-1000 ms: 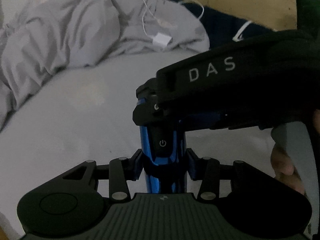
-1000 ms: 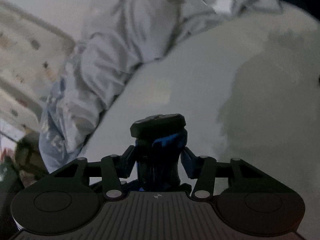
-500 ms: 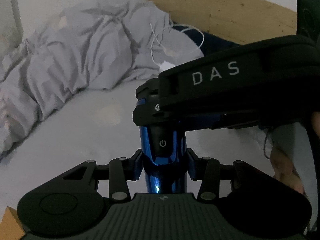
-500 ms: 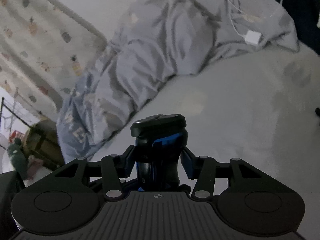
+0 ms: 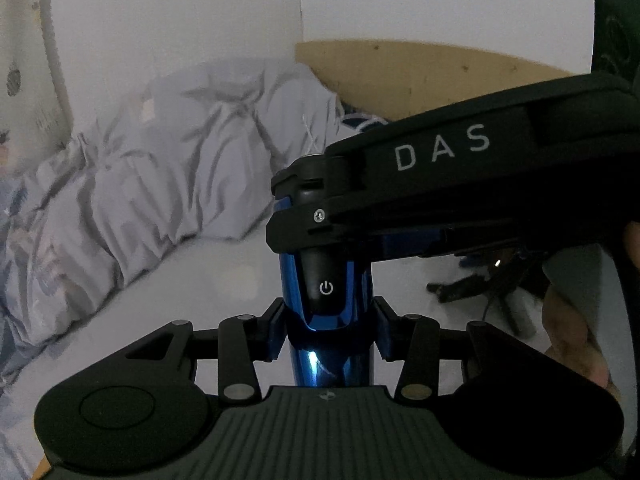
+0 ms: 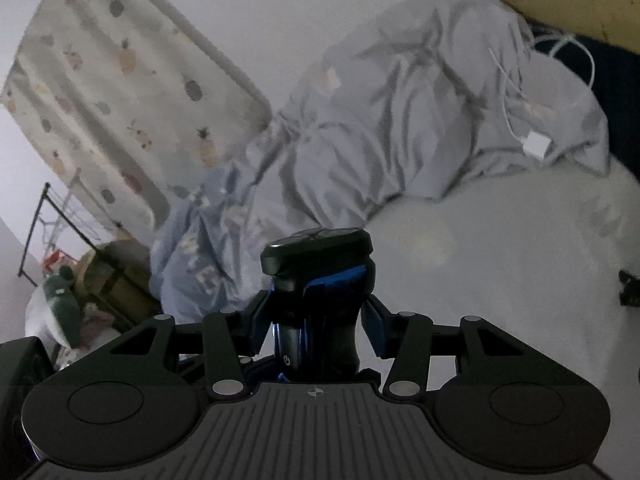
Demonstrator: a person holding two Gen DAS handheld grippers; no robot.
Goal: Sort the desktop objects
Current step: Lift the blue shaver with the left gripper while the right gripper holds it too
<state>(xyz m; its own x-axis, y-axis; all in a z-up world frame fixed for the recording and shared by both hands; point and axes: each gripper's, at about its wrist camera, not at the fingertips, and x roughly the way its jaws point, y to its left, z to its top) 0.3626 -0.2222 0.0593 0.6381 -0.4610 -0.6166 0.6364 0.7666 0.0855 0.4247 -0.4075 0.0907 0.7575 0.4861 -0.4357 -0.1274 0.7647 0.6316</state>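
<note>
Gripping: left tool (image 5: 327, 330) closed on the lower body of the electric shaver (image 5: 326, 296); right tool (image 6: 316, 320) closed on the same shaver (image 6: 320, 280) just under its head.
Shaver position: held upright in the air above the bed (image 5: 180, 300), between both tools.
Shaver look: glossy blue casing, black front panel with a white power symbol, flat black head with round cutters on top.
Blocking the view: the right tool's black arm, lettered "DAS", crosses the left wrist view and hides the shaver's head there.
Hand: part of a person's hand (image 5: 572, 344) on the grey handle, right of the shaver.
Beyond the shaver: pale, smooth bed sheet; crumpled grey duvet (image 6: 400, 120) heaped behind it.
On the duvet: thin white cable with a small square plug (image 6: 536, 144).
Behind the duvet: light wooden headboard (image 5: 420, 76), plain white wall.
Left of the shaver, right wrist view: patterned curtain (image 6: 120, 64), soft folds.
</note>
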